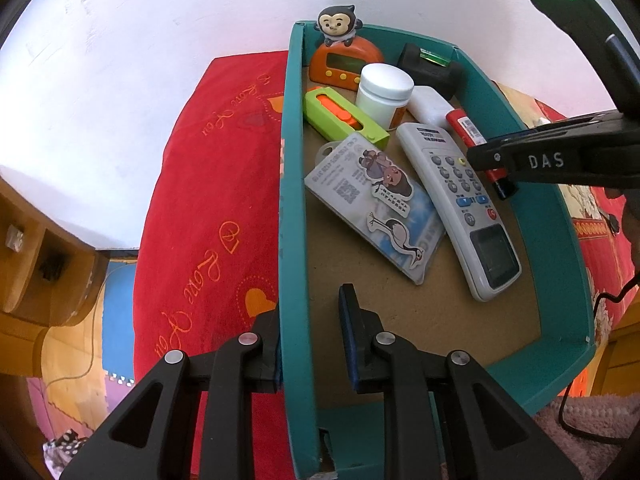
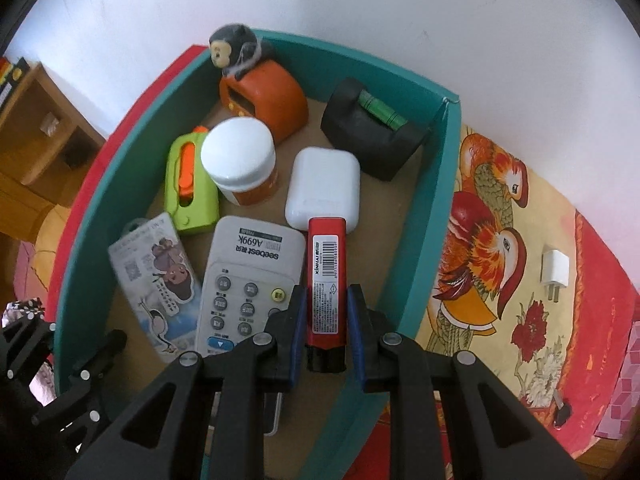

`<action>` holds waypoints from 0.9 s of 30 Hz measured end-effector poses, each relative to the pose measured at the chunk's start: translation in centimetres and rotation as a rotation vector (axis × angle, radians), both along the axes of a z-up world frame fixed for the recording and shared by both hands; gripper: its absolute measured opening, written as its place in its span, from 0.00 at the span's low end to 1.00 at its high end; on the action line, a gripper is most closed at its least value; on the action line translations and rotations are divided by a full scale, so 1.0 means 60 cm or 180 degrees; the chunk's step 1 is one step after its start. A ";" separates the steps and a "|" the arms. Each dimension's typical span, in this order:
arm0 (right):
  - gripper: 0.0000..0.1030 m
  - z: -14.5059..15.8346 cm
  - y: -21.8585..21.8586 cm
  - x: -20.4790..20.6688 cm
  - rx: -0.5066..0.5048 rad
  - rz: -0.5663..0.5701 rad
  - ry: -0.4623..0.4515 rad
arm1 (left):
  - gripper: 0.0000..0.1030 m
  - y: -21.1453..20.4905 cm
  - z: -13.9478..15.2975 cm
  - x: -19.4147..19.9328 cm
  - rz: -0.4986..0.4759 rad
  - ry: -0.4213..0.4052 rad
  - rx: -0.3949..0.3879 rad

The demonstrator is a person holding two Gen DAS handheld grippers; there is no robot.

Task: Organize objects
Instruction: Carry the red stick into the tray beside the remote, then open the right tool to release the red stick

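Your left gripper (image 1: 308, 344) is pointing steeply down, with its 2 fingers straddling the near left wall of the teal box (image 1: 290, 240). One finger sits outside over the red blanket (image 1: 208, 200), the other inside over the cardboard floor. In the left wrist view there's a visible gap on the inner side of the wall, so I can't tell if the pads really pinch it, but the jaws are about as narrow as they go.

Your right gripper (image 2: 323, 320) is also aimed steeply down into the box, jaws clamped tight on a red marker (image 2: 326, 276), black cap end toward the camera. The marker hangs over the box's right half, just beside the gray remote (image 2: 248, 280), with its far tip near the white case (image 2: 324, 184).

Next to the remote on the left lies a card sleeve (image 2: 154, 276) with cartoon stickers. Past those you've got a green box cutter (image 2: 190, 184) and a white-lidded jar (image 2: 240, 160) touching each other. At the far end are the orange clock (image 2: 268, 104) with the monkey on top and a black tape dispenser (image 2: 372, 128).

Outside the box on the right, a white charger (image 2: 554, 272) sits on the bird-print cloth (image 2: 480, 240), well apart.
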State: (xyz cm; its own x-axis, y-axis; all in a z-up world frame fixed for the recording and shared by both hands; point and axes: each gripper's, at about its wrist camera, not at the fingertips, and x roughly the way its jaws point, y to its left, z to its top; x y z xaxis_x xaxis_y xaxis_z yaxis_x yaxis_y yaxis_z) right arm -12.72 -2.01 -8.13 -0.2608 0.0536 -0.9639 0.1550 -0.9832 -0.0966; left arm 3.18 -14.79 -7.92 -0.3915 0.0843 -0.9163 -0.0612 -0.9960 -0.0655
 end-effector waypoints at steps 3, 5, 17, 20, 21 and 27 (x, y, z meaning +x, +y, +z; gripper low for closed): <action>0.18 -0.001 -0.001 0.001 0.0029 0.0012 0.0004 | 0.21 -0.001 -0.001 -0.001 0.0000 0.0001 -0.0001; 0.18 -0.001 0.001 0.001 0.0015 0.0002 -0.0003 | 0.21 0.000 0.000 0.000 0.0001 0.0001 0.0000; 0.18 0.001 0.011 0.006 -0.0046 -0.0055 0.0012 | 0.21 0.002 0.000 0.000 0.0006 0.0000 0.0005; 0.18 0.002 0.014 0.008 -0.0059 -0.0067 0.0010 | 0.21 0.001 0.000 0.000 0.0008 0.0001 0.0008; 0.19 0.002 0.015 0.008 -0.0064 -0.0070 0.0007 | 0.21 0.001 -0.001 0.000 0.0010 0.0000 0.0012; 0.21 0.006 0.020 0.014 -0.0105 -0.0089 0.0009 | 0.21 0.001 0.000 0.001 0.0014 -0.0001 0.0014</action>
State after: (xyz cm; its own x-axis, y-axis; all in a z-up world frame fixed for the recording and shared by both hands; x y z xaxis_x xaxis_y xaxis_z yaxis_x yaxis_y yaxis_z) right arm -11.86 -0.79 -7.76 -0.2623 0.0292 -0.9645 0.1271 -0.9898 -0.0645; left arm 3.27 -14.73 -7.93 -0.3916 0.0866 -0.9161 -0.0569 -0.9959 -0.0699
